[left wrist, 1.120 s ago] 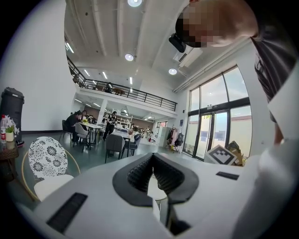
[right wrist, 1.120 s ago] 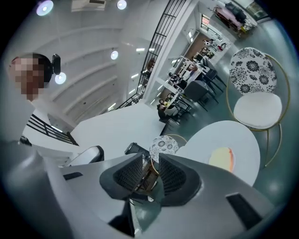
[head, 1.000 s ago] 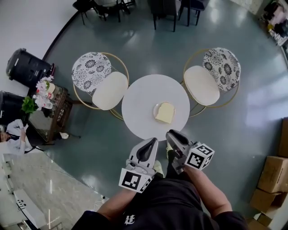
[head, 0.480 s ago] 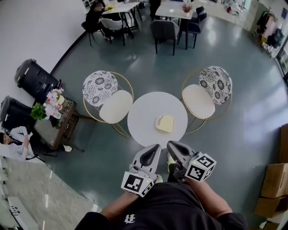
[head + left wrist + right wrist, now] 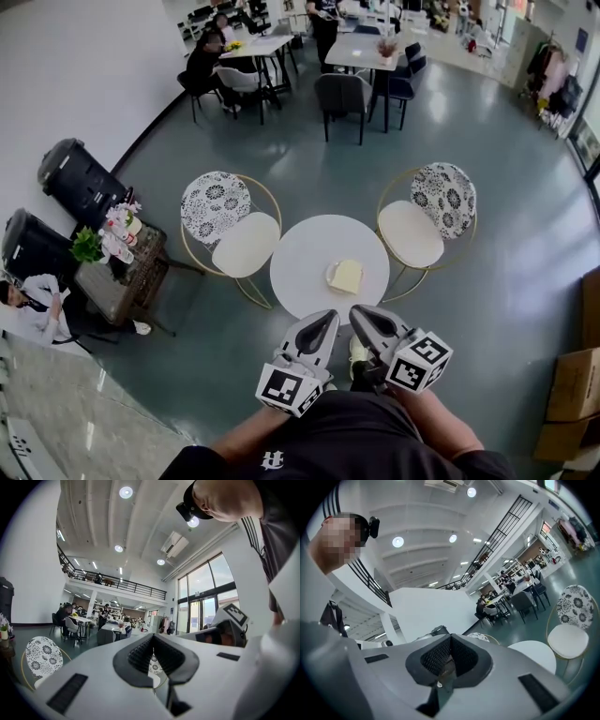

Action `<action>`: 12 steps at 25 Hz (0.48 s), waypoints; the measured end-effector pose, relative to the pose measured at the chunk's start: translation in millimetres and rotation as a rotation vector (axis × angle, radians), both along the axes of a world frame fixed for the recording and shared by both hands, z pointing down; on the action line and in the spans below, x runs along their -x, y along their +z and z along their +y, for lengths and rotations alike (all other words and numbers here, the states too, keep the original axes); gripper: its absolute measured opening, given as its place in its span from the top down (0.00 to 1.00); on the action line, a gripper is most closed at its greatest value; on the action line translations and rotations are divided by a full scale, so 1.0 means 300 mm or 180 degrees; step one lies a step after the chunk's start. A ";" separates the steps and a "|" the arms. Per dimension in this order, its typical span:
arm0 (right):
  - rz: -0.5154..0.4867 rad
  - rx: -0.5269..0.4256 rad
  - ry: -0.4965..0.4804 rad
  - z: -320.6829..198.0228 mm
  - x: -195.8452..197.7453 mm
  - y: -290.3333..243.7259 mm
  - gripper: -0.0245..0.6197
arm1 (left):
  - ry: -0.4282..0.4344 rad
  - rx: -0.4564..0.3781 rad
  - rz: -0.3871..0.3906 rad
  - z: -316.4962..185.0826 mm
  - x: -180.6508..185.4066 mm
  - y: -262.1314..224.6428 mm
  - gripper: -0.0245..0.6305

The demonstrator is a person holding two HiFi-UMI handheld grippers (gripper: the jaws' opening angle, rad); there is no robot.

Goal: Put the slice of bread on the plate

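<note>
A pale yellow slice of bread [image 5: 347, 276] lies on a small white plate [image 5: 329, 275] on the round white table [image 5: 305, 258], seen in the head view. Both grippers are held level close to my body, well short of the table and touching nothing. My left gripper [image 5: 326, 320] is shut, its dark pads meeting with nothing between them [image 5: 153, 637]. My right gripper [image 5: 360, 314] is shut and empty too [image 5: 450, 637]. The right gripper view catches the table's edge [image 5: 534, 653]; the bread does not show there.
Two gold-framed chairs with patterned backs flank the table, one left [image 5: 230, 225], one right [image 5: 427, 220]. A side table with flowers [image 5: 117, 251] and black bins [image 5: 80, 178] stand at the left. Cardboard boxes [image 5: 572, 384] sit at the right. People sit at tables far behind.
Both grippers have risen and stayed close to my body. The table with the plate and bread now looks smaller and farther off. More of the room behind shows.
</note>
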State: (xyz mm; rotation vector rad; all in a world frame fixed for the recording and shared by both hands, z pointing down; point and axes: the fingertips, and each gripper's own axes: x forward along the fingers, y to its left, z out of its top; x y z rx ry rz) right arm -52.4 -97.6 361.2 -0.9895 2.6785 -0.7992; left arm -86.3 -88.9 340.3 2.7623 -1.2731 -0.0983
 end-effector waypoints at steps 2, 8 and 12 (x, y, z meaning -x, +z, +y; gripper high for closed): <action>0.0120 -0.0083 0.0003 0.004 -0.001 -0.014 0.95 | -0.0002 -0.0012 -0.0030 -0.004 -0.003 -0.008 0.95; 0.0312 -0.0196 0.0036 -0.024 -0.001 -0.025 0.95 | -0.0037 -0.0066 -0.0056 -0.044 0.015 -0.032 0.95; 0.0321 -0.0215 0.0056 -0.038 -0.007 -0.037 0.95 | -0.0049 -0.0077 -0.0064 -0.058 0.017 -0.046 0.95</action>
